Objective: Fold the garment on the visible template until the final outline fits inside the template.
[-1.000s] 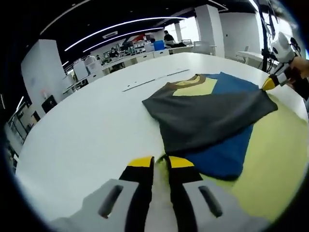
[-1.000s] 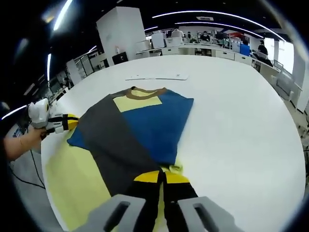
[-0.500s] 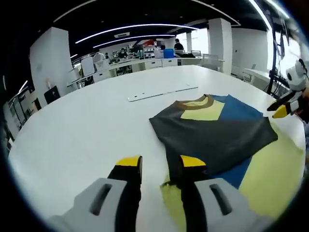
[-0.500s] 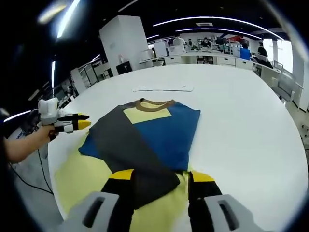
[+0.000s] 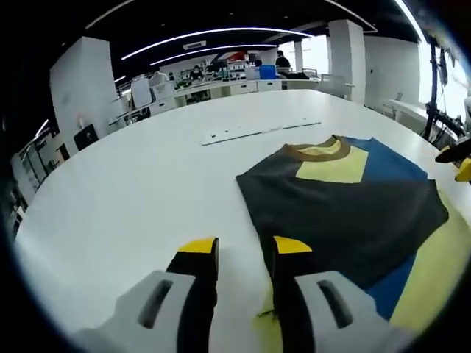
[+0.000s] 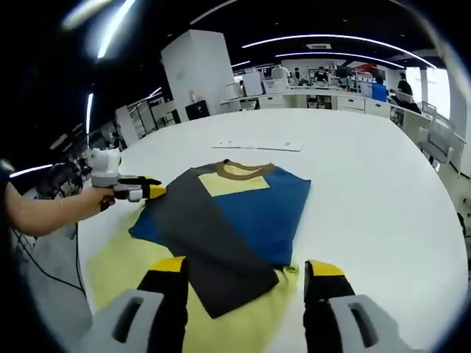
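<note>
On the big white table (image 6: 368, 184), the shirt (image 6: 235, 213) is lying partly folded, its dark flap turned over the blue body, with the collar at the far end. It is sitting on the yellow template (image 6: 125, 257), which is showing past the near and left edges. I am holding my right tongs (image 6: 246, 283) wide open and empty over the near hem. My left tongs (image 5: 239, 254) are hanging open at the shirt's corner, gripping nothing. I judge more folds are needed.
</note>
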